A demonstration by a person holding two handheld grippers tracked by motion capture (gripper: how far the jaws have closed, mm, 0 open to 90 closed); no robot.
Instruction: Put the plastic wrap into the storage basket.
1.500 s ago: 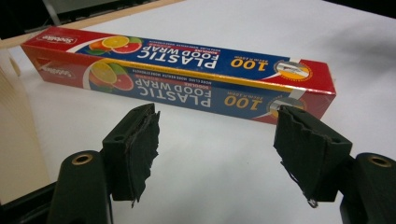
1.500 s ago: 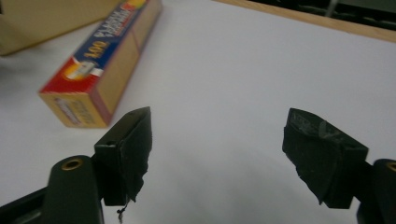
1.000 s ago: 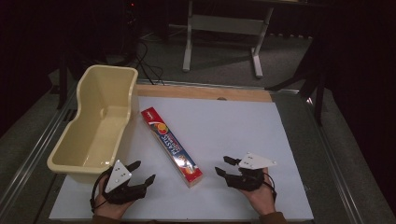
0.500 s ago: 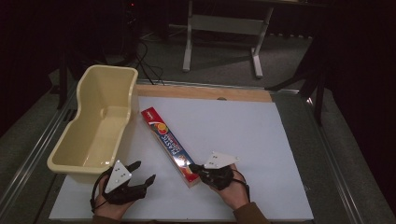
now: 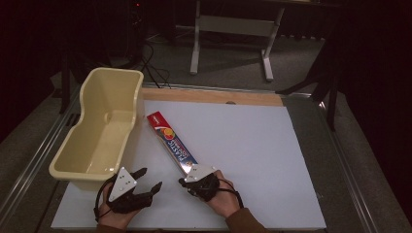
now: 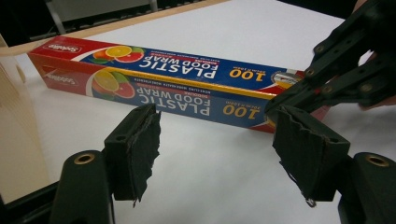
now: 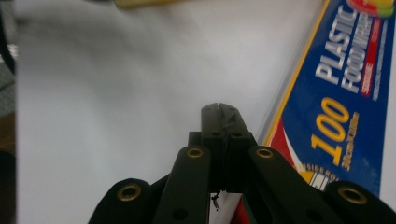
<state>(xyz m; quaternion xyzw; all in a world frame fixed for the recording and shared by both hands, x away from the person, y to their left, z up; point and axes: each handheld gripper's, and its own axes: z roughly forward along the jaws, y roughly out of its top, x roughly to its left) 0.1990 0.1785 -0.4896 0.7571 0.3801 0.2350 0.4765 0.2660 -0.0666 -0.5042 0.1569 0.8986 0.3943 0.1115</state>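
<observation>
Black jaws pressed together, the right gripper [image 7: 219, 109] beside the long blue-and-red cardboard plastic-wrap box [image 5: 171, 143] could nudge it askew; the left gripper [image 6: 224, 149] is spread wide.

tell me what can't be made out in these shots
- Near end of the plastic wrap box: high view, covered by the right gripper and its grey plate.
- Whether the shut right gripper touches the box: right gripper view, its own jaws block the contact.
- Small print beside the "100": blurred.
- Tub near inside wall: high view, hidden behind its rim.
</observation>
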